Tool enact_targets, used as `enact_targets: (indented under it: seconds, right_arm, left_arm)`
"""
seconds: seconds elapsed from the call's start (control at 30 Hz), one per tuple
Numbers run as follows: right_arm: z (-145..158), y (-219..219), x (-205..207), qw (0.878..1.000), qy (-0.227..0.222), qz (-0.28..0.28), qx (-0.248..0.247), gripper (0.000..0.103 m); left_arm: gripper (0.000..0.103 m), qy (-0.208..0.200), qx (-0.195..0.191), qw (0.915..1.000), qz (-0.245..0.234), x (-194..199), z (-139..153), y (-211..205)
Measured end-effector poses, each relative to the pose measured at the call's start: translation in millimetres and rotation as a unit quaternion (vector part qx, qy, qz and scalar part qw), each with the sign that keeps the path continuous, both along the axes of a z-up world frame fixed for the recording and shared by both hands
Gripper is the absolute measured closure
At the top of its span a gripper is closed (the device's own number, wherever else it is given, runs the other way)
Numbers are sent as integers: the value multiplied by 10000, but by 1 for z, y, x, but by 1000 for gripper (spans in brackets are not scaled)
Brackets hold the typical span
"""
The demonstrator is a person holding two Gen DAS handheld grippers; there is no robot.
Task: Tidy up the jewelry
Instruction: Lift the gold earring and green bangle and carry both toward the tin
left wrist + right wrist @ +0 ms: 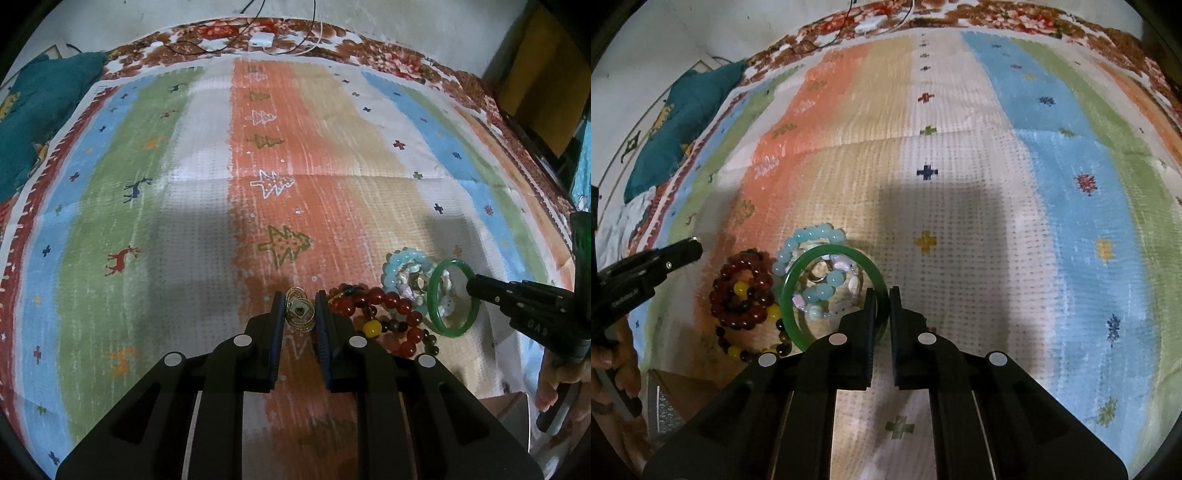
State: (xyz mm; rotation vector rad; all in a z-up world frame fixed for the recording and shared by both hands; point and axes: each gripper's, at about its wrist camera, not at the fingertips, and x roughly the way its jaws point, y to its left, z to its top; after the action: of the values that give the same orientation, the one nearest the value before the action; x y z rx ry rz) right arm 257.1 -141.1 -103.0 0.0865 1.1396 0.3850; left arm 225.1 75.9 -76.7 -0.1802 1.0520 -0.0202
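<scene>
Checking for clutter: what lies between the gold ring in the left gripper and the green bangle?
In the left wrist view, red bead bracelets lie between the gold ring and the green bangle.

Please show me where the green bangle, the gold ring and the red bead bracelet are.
green bangle (792, 280), right wrist view, left rim.
gold ring (299, 310), left wrist view, its centre.
red bead bracelet (720, 293), right wrist view, left beads.
</scene>
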Motion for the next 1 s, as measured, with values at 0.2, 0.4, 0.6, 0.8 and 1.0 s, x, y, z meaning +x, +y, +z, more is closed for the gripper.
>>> enact_targets:
  seconds: [0.2,0.4,0.6,0.8,1.0]
  right_arm:
    - [9,-5,-8,9999,-58,-46,133,95]
    - [28,-6,-28,9994,-259,-9,212,95]
    - [47,0,-50,9984,-501,113,250,95]
    - [59,6,-69,9969,-722,255,186,95]
    - [73,11,-93,9944,-987,374,99,95]
  left_arm:
    - [87,-107,-96,9999,3,-11,11,-2]
    - [87,-210,-168,9996,8,-23,22,-4]
    - [87,-288,-202,9994,33,-36,30,-6]
    - [87,-399,-294,9988,68,-55,39,-9]
    - [87,-502,-295,9983,3,-73,47,-16]
